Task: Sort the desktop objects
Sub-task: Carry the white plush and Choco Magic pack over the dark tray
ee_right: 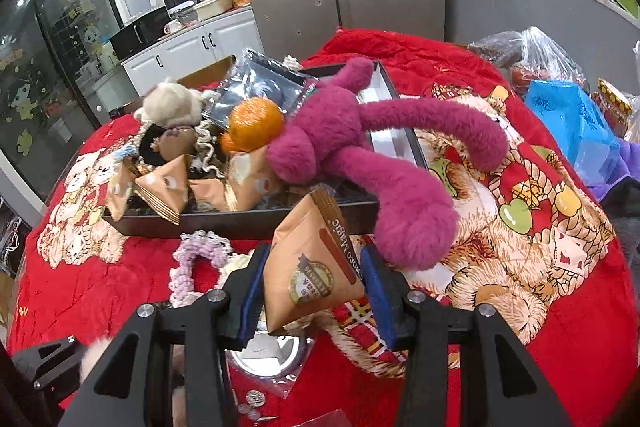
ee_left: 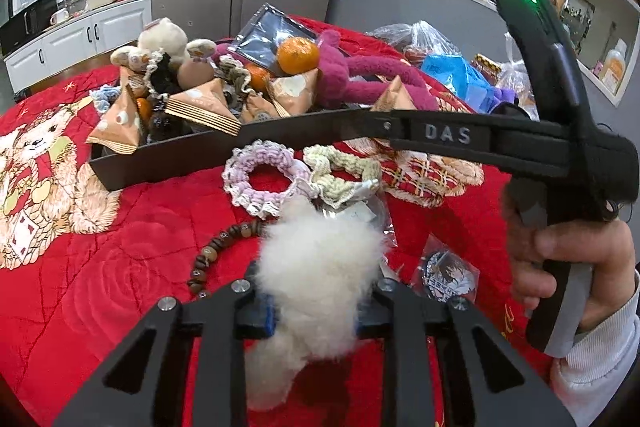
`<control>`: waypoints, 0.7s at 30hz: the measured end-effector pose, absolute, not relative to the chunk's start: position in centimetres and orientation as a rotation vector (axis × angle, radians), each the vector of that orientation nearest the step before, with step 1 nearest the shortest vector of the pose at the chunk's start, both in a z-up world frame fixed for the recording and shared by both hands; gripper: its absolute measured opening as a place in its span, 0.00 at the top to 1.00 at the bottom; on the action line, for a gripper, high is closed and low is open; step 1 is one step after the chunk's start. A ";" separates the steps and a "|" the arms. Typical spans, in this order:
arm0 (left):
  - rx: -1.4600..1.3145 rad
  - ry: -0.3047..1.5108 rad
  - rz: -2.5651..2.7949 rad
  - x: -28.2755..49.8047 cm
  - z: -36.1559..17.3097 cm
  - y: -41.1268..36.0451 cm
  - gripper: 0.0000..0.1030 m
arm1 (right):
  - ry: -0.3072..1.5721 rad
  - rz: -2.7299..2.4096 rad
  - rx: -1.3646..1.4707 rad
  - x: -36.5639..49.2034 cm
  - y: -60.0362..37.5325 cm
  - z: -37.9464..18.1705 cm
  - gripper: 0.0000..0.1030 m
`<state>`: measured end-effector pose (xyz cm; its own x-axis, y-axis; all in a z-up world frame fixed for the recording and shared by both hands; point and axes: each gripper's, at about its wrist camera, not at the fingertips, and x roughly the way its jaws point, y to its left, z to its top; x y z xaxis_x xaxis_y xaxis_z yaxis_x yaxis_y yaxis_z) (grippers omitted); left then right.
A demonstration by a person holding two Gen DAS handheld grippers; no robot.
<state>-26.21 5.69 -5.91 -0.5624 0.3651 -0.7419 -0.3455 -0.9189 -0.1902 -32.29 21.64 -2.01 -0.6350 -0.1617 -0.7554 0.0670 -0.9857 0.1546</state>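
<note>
My left gripper [ee_left: 314,313] is shut on a white fluffy pompom [ee_left: 320,259] above the red cloth. My right gripper [ee_right: 316,291] is shut on a tan pyramid snack packet [ee_right: 316,267] just in front of the black tray [ee_right: 240,223]. The tray [ee_left: 168,155] holds several tan packets, oranges [ee_left: 298,55], a purple plush [ee_right: 344,135] and a beige plush [ee_left: 164,39]. The right gripper's body [ee_left: 532,139] crosses the left wrist view, held by a hand.
On the red cloth [ee_left: 120,259] lie a lilac crochet ring [ee_left: 260,183], a cream crochet piece [ee_left: 344,167], a brown bead bracelet [ee_left: 220,255] and a round badge [ee_left: 448,275]. Plastic bags [ee_right: 560,99] stand at the right. A round metal disc [ee_right: 268,355] lies under the right gripper.
</note>
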 end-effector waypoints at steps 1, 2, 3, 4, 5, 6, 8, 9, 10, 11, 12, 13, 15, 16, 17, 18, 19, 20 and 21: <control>-1.176 -0.042 2.476 -26.2 -5.7 5.4 0.75 | -0.166 -2.724 1.273 -32.3 21.6 -1.8 0.55; -1.173 -0.049 2.479 -26.2 -5.5 5.2 0.75 | -0.164 -2.726 1.268 -32.2 21.5 -1.7 0.55; -1.168 -0.052 2.484 -26.1 -5.3 5.1 0.75 | -0.163 -2.727 1.265 -32.0 21.5 -1.6 0.55; -1.159 -0.052 2.497 -26.0 -5.0 4.9 0.75 | -0.163 -2.724 1.263 -32.1 21.5 -1.5 0.55; -1.153 -0.054 2.505 -26.0 -4.7 4.8 0.75 | -0.164 -2.722 1.260 -32.1 21.5 -1.4 0.55; -1.148 -0.055 2.508 -26.0 -4.6 4.7 0.75 | -0.165 -2.723 1.257 -32.0 21.5 -1.3 0.55; -1.136 -0.060 2.515 -26.0 -4.1 4.5 0.75 | -0.158 -2.721 1.247 -31.8 21.3 -1.0 0.55; -1.130 -0.063 2.518 -26.0 -3.9 4.4 0.75 | -0.156 -2.722 1.241 -31.6 21.2 -0.9 0.55; -1.123 -0.065 2.520 -25.9 -3.6 4.4 0.75 | -0.151 -2.718 1.233 -31.5 21.1 -0.7 0.55; -1.116 -0.067 2.525 -25.8 -3.3 4.3 0.75 | -0.148 -2.717 1.227 -31.4 20.9 -0.5 0.55; -1.112 -0.068 2.528 -25.9 -3.2 4.2 0.75 | -0.147 -2.717 1.220 -31.3 20.8 -0.3 0.55; -1.111 -0.069 2.529 -25.9 -3.0 4.1 0.75 | -0.145 -2.716 1.209 -31.2 20.6 -0.1 0.55; -1.110 -0.077 2.538 -26.0 -2.8 4.0 0.75 | -0.145 -2.714 1.199 -31.0 20.4 0.3 0.55; -1.110 -0.080 2.539 -26.1 -2.7 3.9 0.75 | -0.143 -2.713 1.194 -31.0 20.2 0.4 0.55; -1.111 -0.083 2.542 -26.1 -2.6 3.8 0.75 | -0.139 -2.709 1.193 -30.9 20.1 0.5 0.55; -1.112 -0.090 2.544 -26.2 -2.5 3.7 0.75 | -0.140 -2.710 1.191 -30.9 20.1 0.5 0.55; -1.116 -0.096 2.541 -26.3 -2.4 3.6 0.75 | -0.138 -2.708 1.189 -30.9 20.0 0.6 0.55; -1.114 -0.103 2.543 -26.3 -2.3 3.4 0.75 | -0.134 -2.705 1.190 -30.9 19.8 0.6 0.55; -1.114 -0.108 2.548 -26.4 -2.2 3.3 0.75 | -0.134 -2.704 1.189 -30.8 19.7 0.6 0.55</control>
